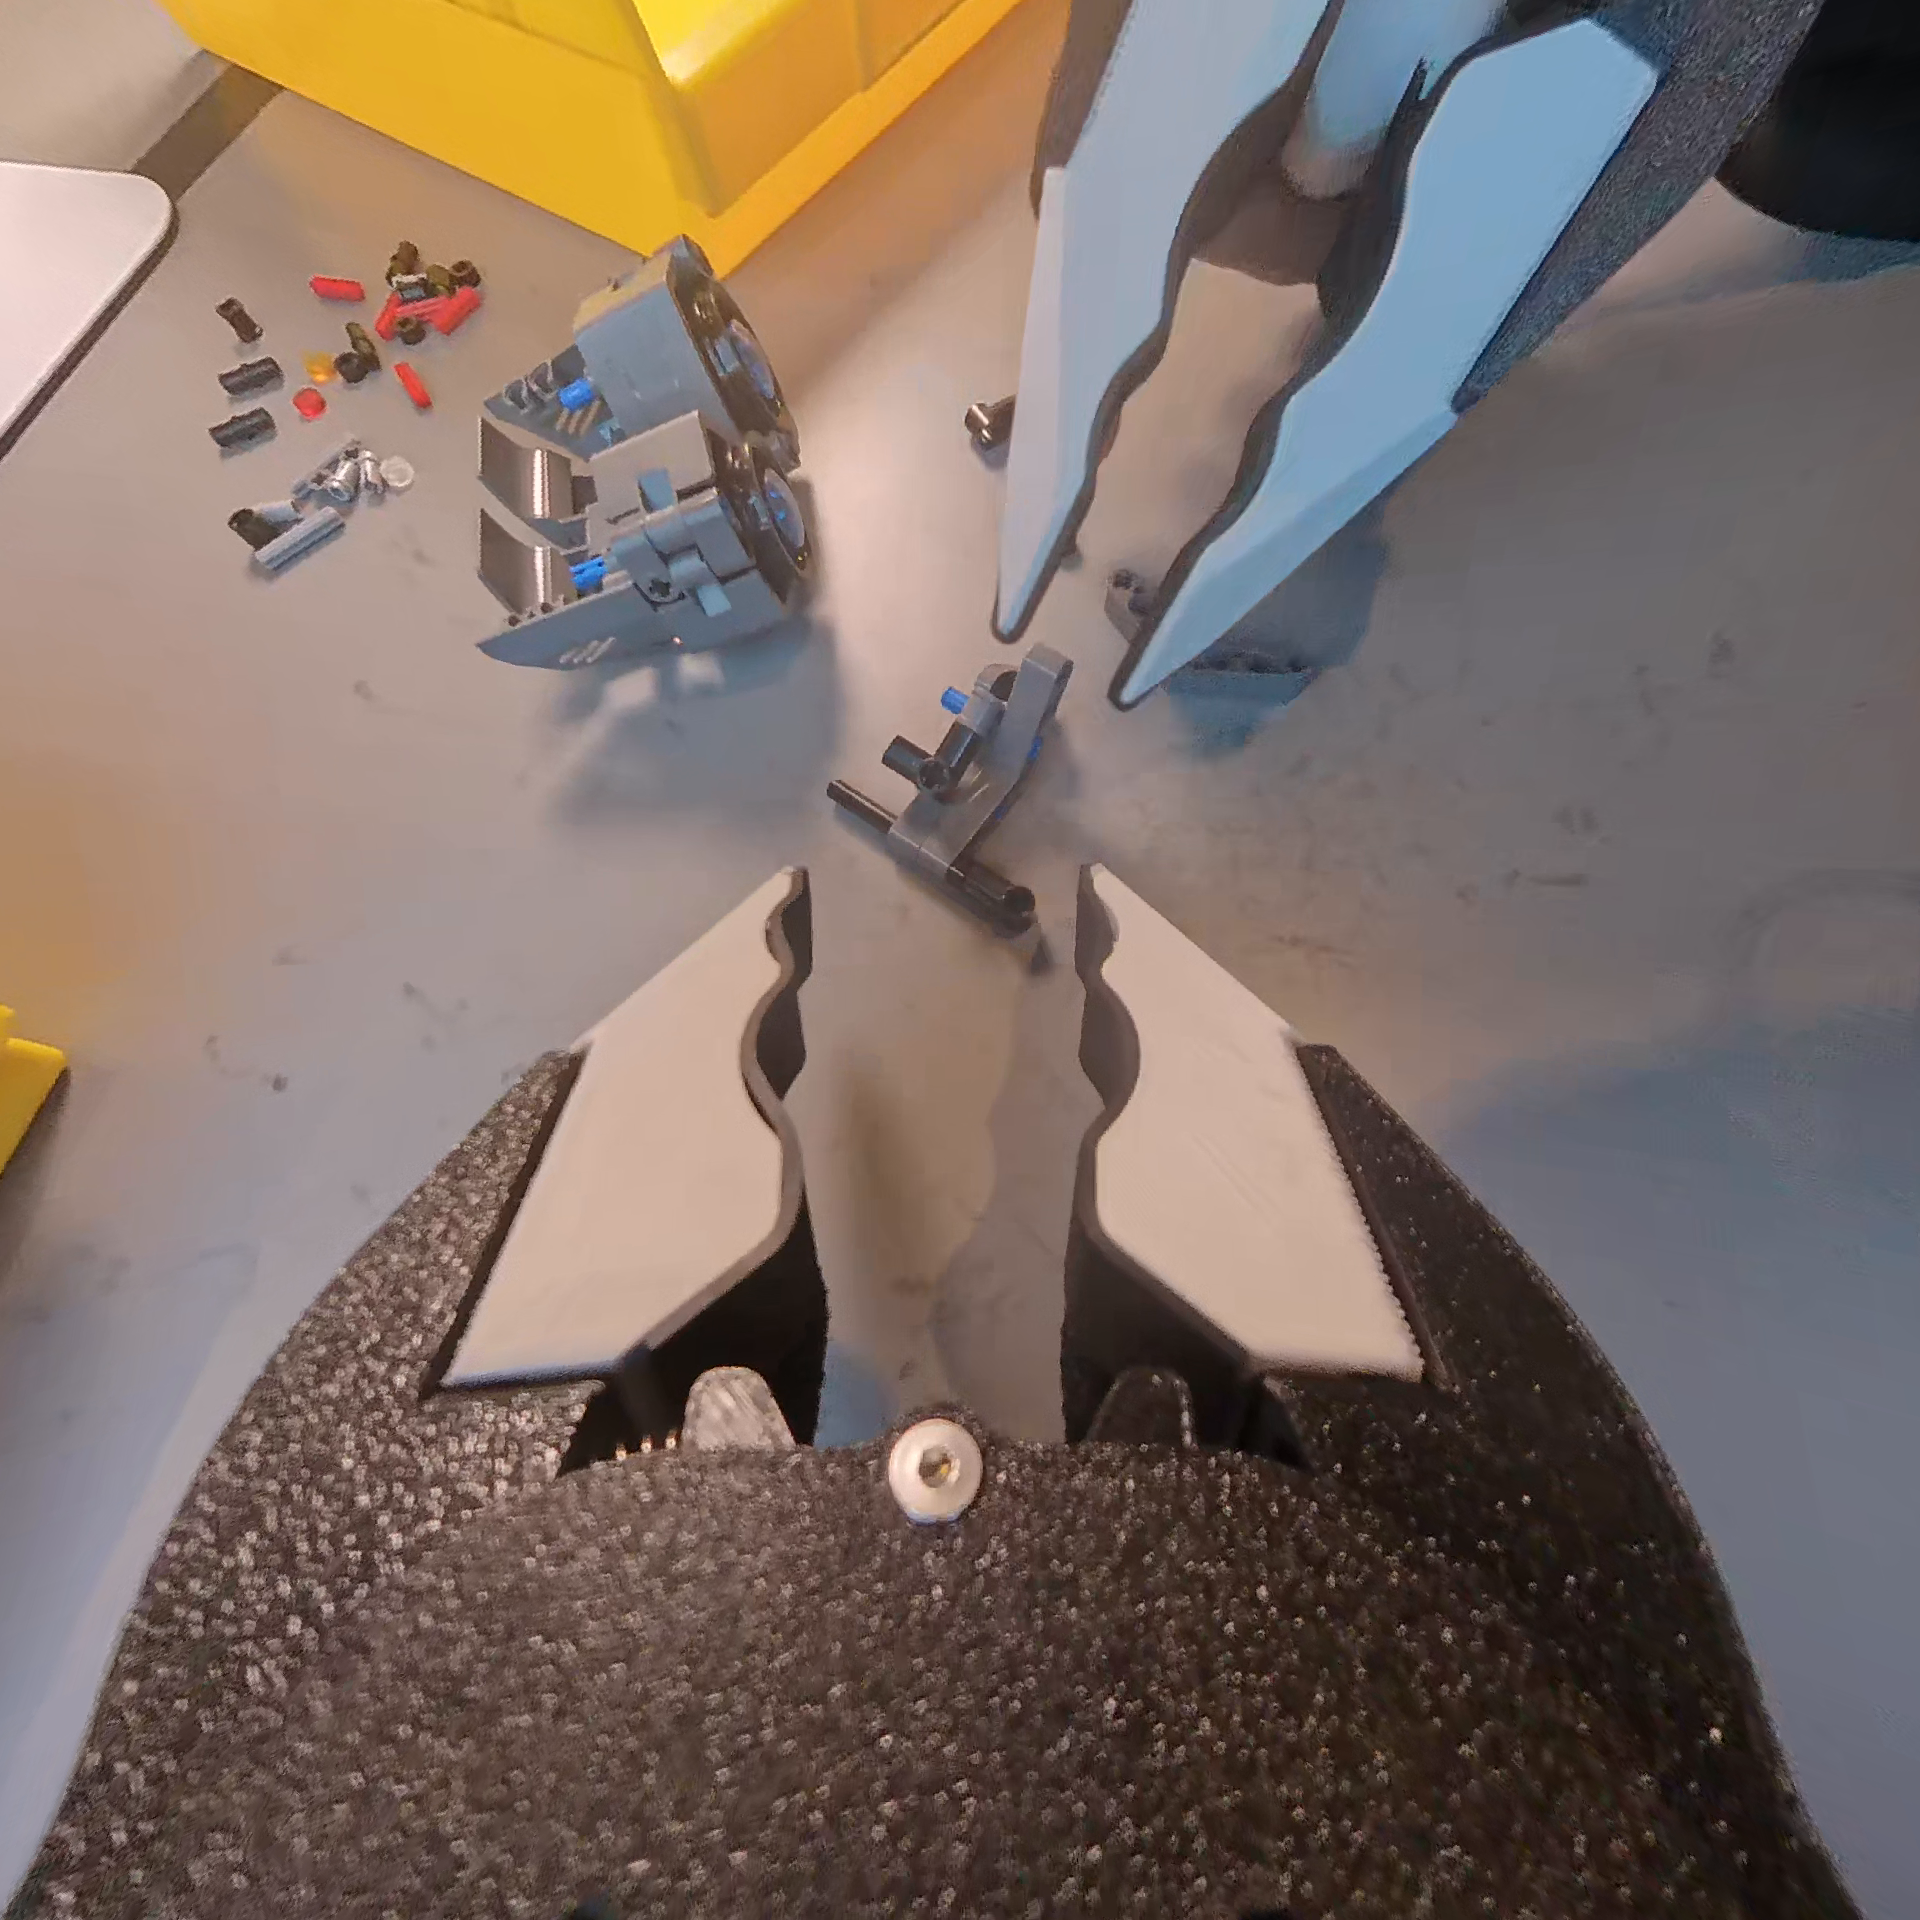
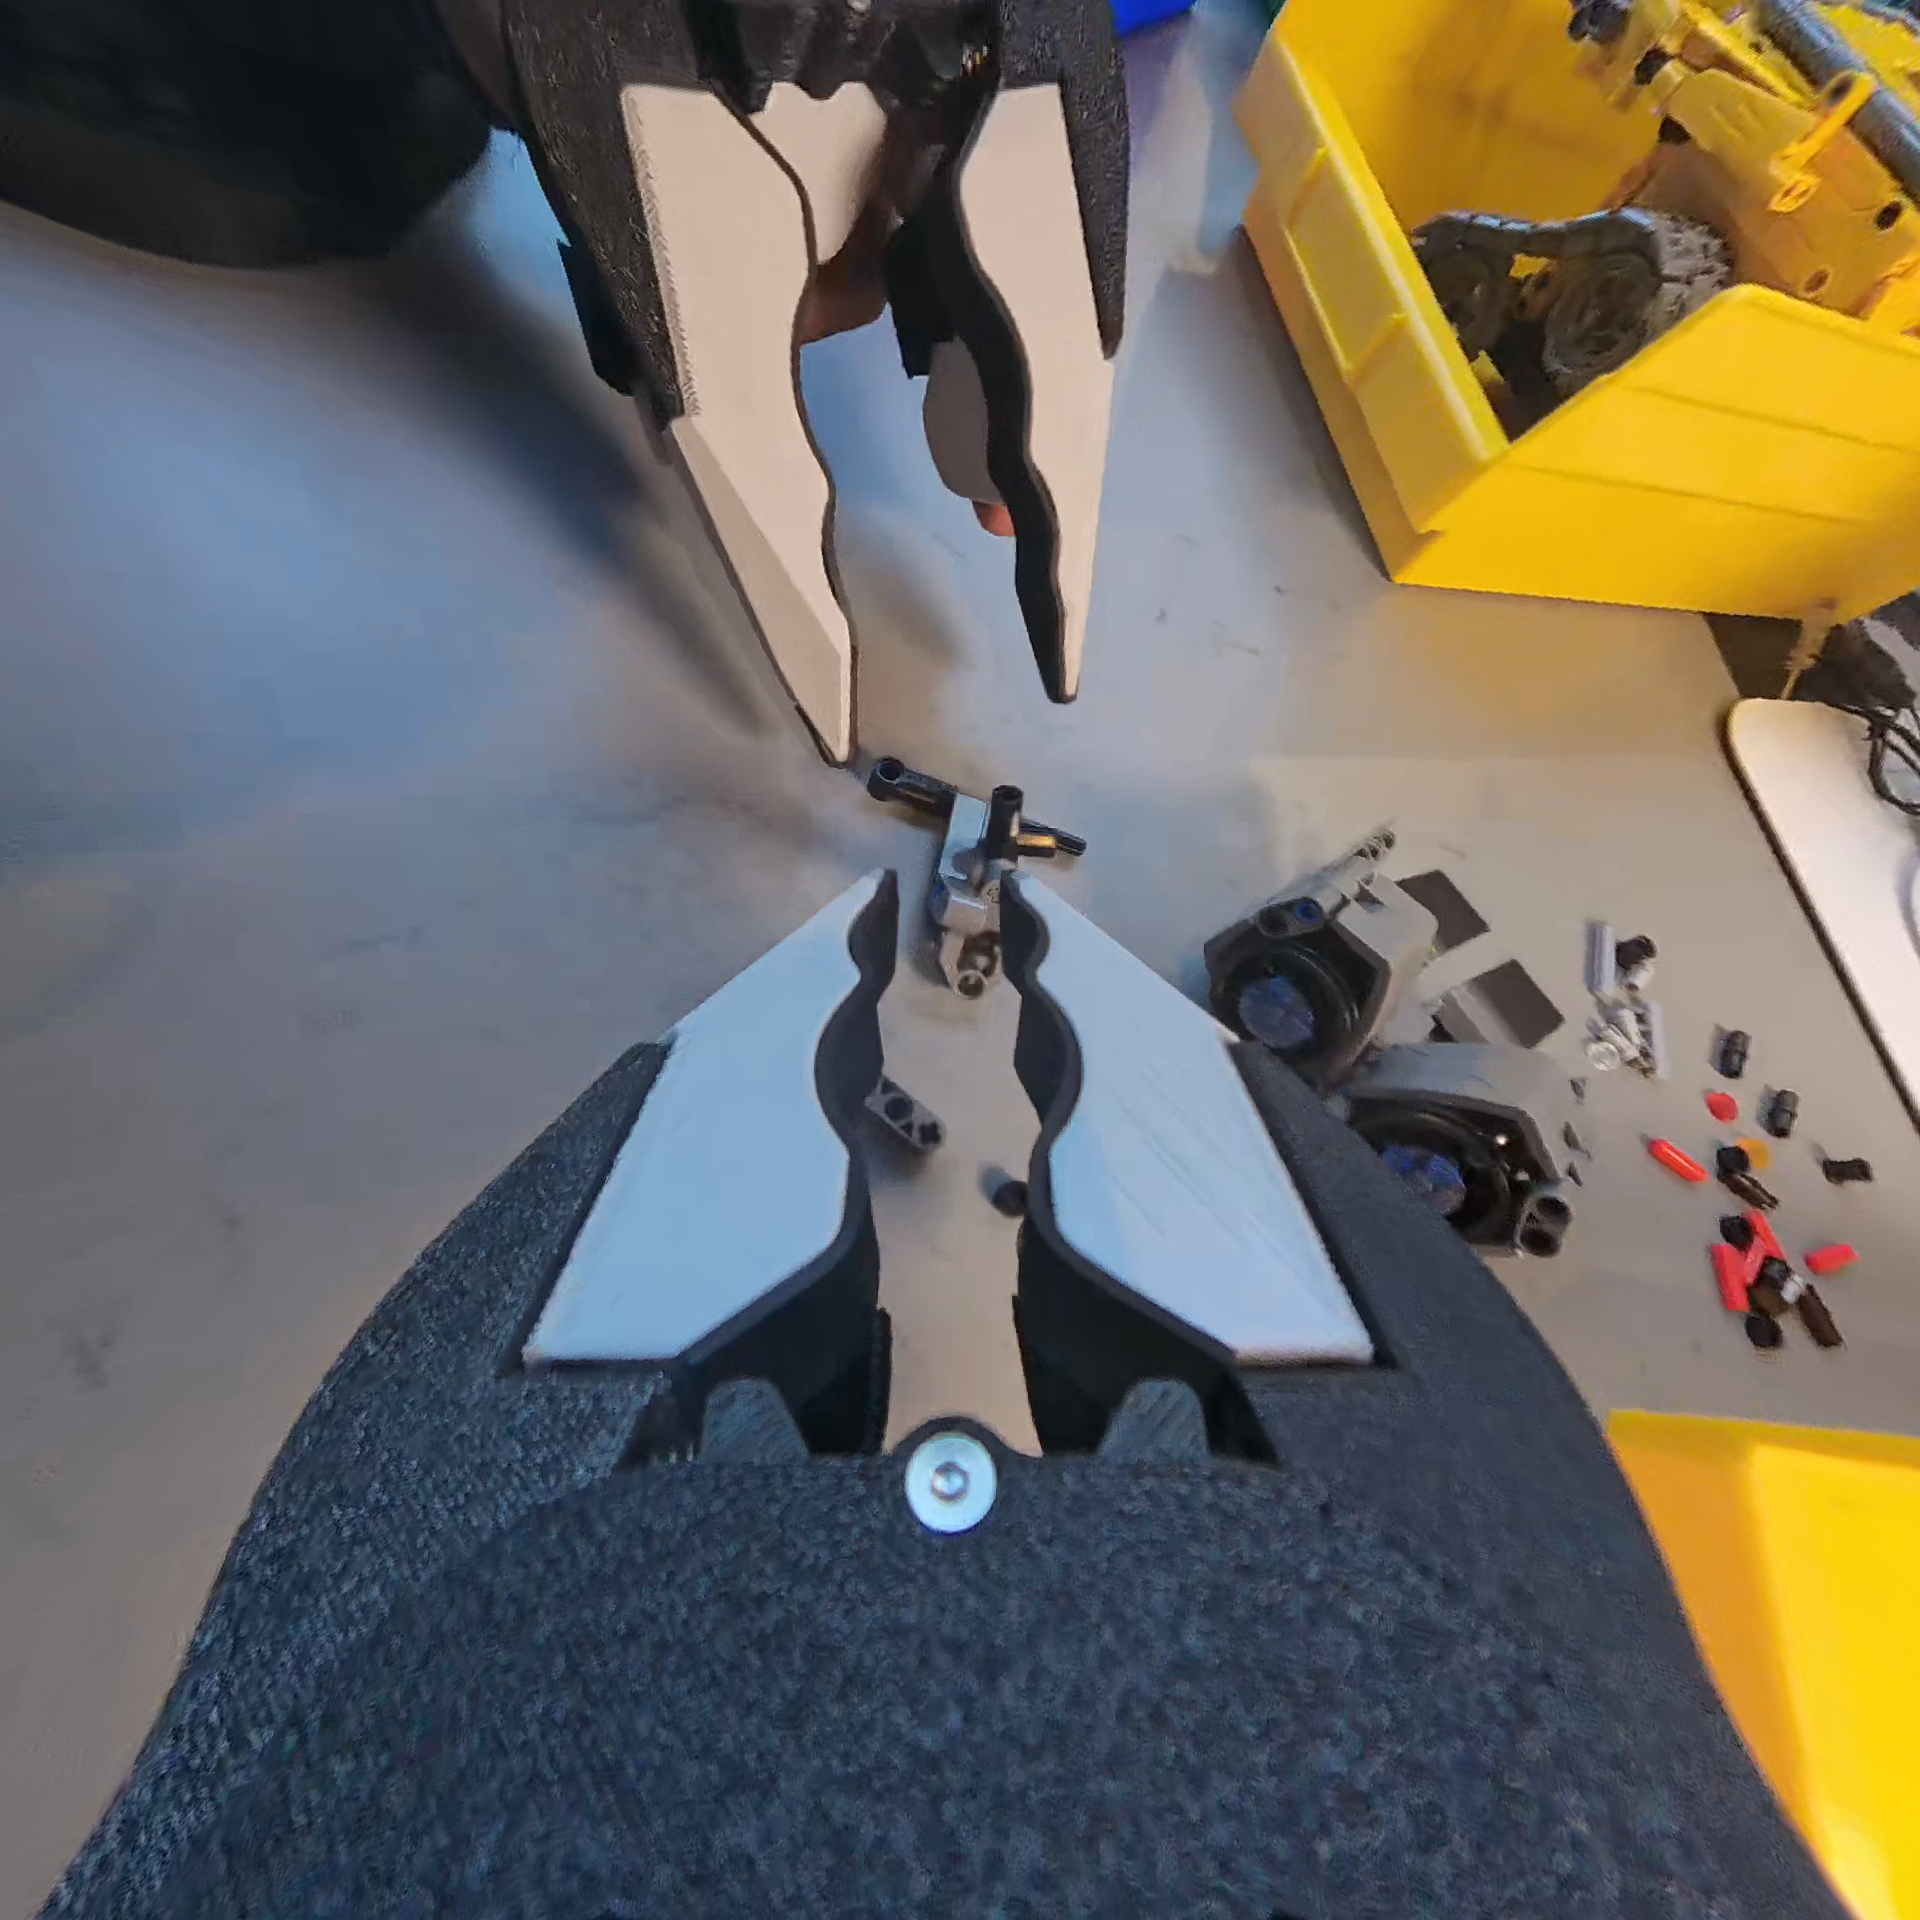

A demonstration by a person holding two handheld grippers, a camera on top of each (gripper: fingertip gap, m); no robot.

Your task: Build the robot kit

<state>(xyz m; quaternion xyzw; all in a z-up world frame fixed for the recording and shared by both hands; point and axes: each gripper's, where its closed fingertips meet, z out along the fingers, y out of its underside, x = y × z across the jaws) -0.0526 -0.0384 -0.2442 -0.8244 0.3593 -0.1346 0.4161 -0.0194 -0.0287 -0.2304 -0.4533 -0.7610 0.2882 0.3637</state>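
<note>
- The left hand-held gripper (image 1: 940, 883) points forward and down at the grey table (image 1: 312, 883), its two fingers spread apart and holding nothing.
- Just ahead of its tips lies a small grey and black brick assembly (image 1: 961, 790) with a black axle through it, flat on the table.
- The right hand-held gripper (image 2: 945, 883) comes from the opposite side, tilted down, also with a gap between its fingers; the same small assembly (image 2: 971, 894) sits at its tips, and whether a tip touches it I cannot tell.
- Between the right fingers lie a small black connector (image 2: 902, 1127) and a black pin (image 2: 1006, 1193).
- A larger grey brick build (image 1: 644, 468) stands to the left, with loose red and black pieces (image 1: 405, 322) beyond it.
- A yellow bin (image 2: 1558, 499) stands further back.
</note>
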